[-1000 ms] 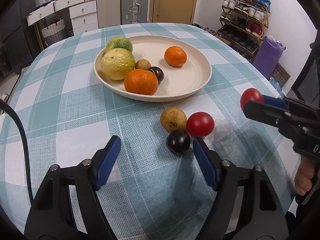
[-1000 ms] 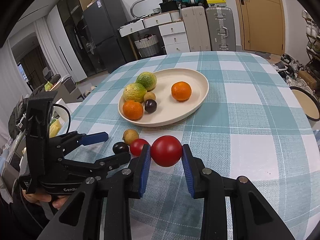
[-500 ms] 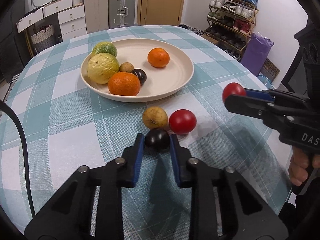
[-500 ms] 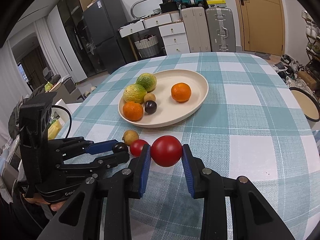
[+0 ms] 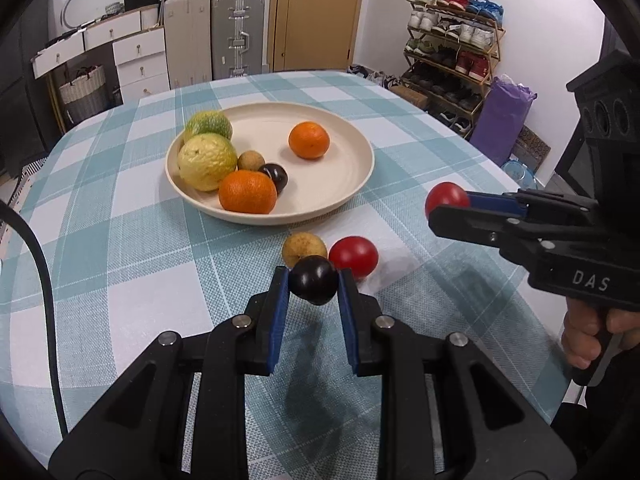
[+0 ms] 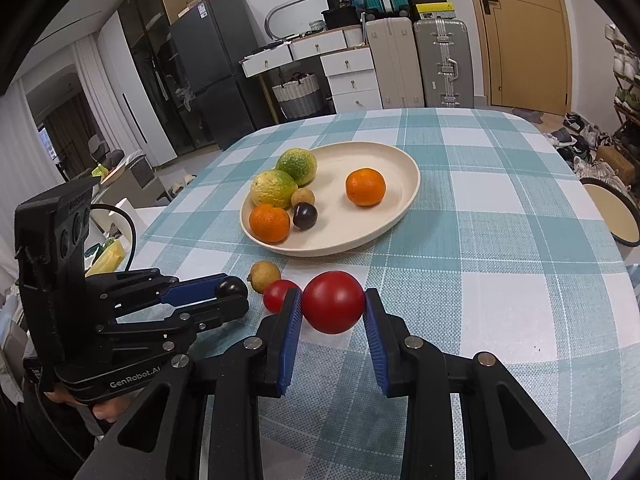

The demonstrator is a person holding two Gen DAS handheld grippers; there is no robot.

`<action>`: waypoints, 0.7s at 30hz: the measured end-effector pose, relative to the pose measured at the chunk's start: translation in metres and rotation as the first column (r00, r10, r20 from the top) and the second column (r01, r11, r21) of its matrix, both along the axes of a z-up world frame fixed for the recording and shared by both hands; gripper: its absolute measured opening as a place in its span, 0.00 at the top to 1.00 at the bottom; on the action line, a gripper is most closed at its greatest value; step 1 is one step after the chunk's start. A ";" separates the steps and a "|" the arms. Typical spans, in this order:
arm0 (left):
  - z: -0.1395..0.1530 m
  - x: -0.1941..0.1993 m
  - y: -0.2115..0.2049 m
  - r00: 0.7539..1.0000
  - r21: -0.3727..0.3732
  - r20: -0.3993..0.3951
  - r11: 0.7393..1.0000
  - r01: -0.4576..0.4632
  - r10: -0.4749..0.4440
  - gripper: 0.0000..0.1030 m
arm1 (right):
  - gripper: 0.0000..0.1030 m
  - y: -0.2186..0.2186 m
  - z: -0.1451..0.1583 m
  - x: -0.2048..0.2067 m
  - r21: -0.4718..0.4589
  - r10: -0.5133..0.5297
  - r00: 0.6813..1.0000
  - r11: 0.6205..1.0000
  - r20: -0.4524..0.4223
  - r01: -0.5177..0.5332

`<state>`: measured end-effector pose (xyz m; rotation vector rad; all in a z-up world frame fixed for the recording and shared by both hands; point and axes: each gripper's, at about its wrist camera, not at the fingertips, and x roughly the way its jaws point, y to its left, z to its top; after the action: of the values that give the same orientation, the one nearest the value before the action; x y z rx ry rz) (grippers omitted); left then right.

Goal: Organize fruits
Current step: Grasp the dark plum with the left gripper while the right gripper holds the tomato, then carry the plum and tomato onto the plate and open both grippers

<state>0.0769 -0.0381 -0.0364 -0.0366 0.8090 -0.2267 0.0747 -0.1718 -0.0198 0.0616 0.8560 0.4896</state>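
My left gripper (image 5: pixel 313 286) is shut on a dark plum (image 5: pixel 313 285) and holds it just above the checked tablecloth; it also shows in the right wrist view (image 6: pixel 231 289). My right gripper (image 6: pixel 333 303) is shut on a red tomato (image 6: pixel 333 302), held above the table, also seen in the left wrist view (image 5: pixel 447 199). A second red tomato (image 5: pixel 353 256) and a small brown-yellow fruit (image 5: pixel 304 247) lie on the cloth in front of a cream plate (image 5: pixel 344 184). The plate holds two oranges, two green-yellow citrus, a small brown fruit and a dark plum.
The round table (image 6: pixel 500 240) has a teal checked cloth. A shoe rack (image 5: pixel 452 52) and purple bag (image 5: pixel 502 120) stand to the right of it. Suitcases and white drawers stand behind. A round stool (image 6: pixel 612 216) sits at the table's right edge.
My left gripper moved forward, closed on the dark plum and lifted it off the cloth. My right gripper kept hold of the red tomato and barely moved.
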 end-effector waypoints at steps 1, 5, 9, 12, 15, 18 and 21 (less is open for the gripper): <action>0.002 0.000 0.001 1.000 -0.005 0.009 1.000 -0.003 0.003 0.79 | 0.69 0.000 0.001 0.000 0.002 0.000 1.000 1.000 0.004 0.000; 0.011 -0.001 0.001 0.999 -0.012 0.041 1.000 -0.011 0.012 0.79 | 0.69 -0.001 0.003 0.000 0.009 0.000 1.000 1.000 0.018 0.000; 0.018 0.001 0.004 0.997 -0.016 0.066 1.000 -0.025 0.026 0.79 | 0.69 0.000 0.005 0.002 0.019 -0.001 1.000 1.000 0.028 0.000; 0.025 0.007 0.008 0.996 -0.024 0.082 0.999 -0.038 0.040 0.79 | 0.69 0.001 0.006 0.006 0.024 0.001 0.999 1.000 0.035 -0.002; 0.031 0.014 0.010 0.994 -0.027 0.099 0.998 -0.048 0.050 0.79 | 0.69 0.001 0.007 0.010 0.032 0.000 0.999 1.000 0.039 -0.001; 0.035 0.022 0.010 0.992 -0.026 0.113 0.999 -0.047 0.049 0.79 | 0.69 0.003 0.008 0.017 0.043 -0.003 0.999 0.999 0.043 0.001; 0.037 0.031 0.009 0.991 -0.026 0.126 0.999 -0.044 0.047 0.79 | 0.69 0.003 0.010 0.023 0.061 -0.008 0.999 0.998 0.050 0.005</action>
<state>0.1077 -0.0293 0.0010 -0.0619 0.6785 -0.1930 0.0975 -0.1690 -0.0102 0.1069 0.7915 0.5091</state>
